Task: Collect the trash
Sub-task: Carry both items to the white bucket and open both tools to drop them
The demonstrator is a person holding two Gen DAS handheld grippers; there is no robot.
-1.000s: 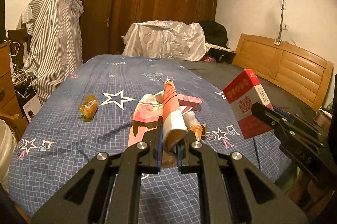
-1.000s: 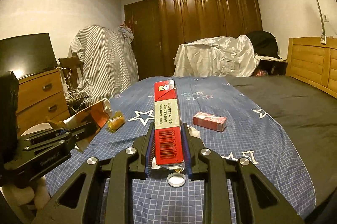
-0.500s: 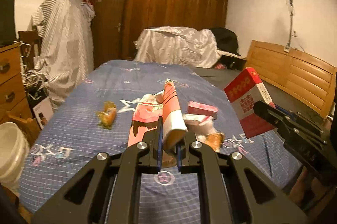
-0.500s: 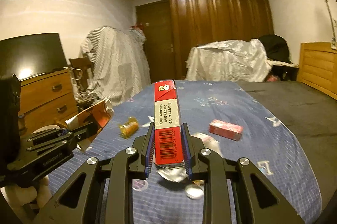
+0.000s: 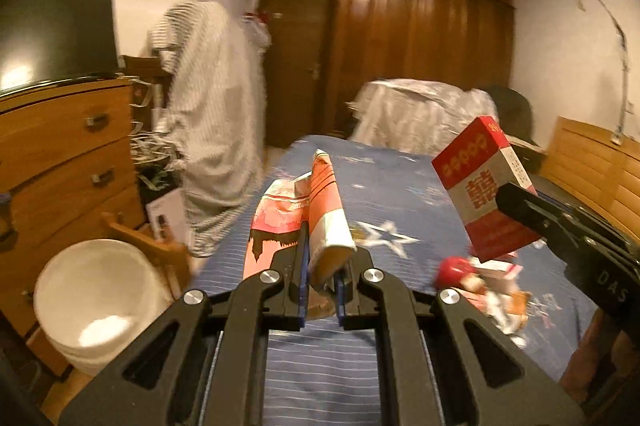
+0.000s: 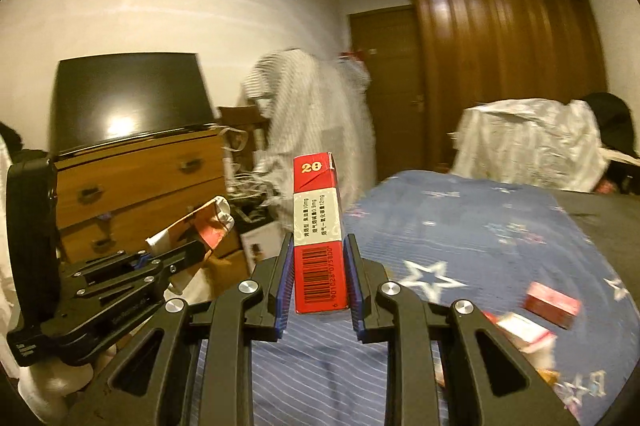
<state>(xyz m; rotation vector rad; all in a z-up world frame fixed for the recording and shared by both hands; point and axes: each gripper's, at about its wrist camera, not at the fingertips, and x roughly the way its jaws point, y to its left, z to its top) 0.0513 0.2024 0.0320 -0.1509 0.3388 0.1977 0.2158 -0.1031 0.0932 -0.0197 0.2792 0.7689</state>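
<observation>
- Left gripper [image 5: 322, 272] clamped tight on a crumpled orange-and-white wrapper [image 5: 320, 210], sticking up and forward out of the jaws, held in the air above the near edge of the bed [image 5: 384, 186].
- Right gripper [image 6: 319, 282] pinching a tall red cigarette carton [image 6: 318, 222] by its narrow sides, barcode end down, "20" end up, also lifted off the bed.
- Same carton [image 5: 482, 186] showing in the left view, tilted, to the right of the wrapper, with the other gripper's black body behind it.
- Still lying on the bed's blue star-print cover: small red box [image 6: 552, 304] and a jumble of loose scraps [image 5: 496, 286] near the bed's near right corner. Pretty smeared by motion blur, so probably wrappers and a red cap, hard to call.
- White bucket [image 5: 96, 298] on the floor left of the bed, open top facing up.
- Wooden dresser [image 5: 68, 162] left of the bed with a dark TV [image 6: 132, 98] on top.
- Striped cloth [image 5: 212, 130] draped over something past the dresser, big brown wardrobe [image 5: 420, 38] beyond the bed's far end.
</observation>
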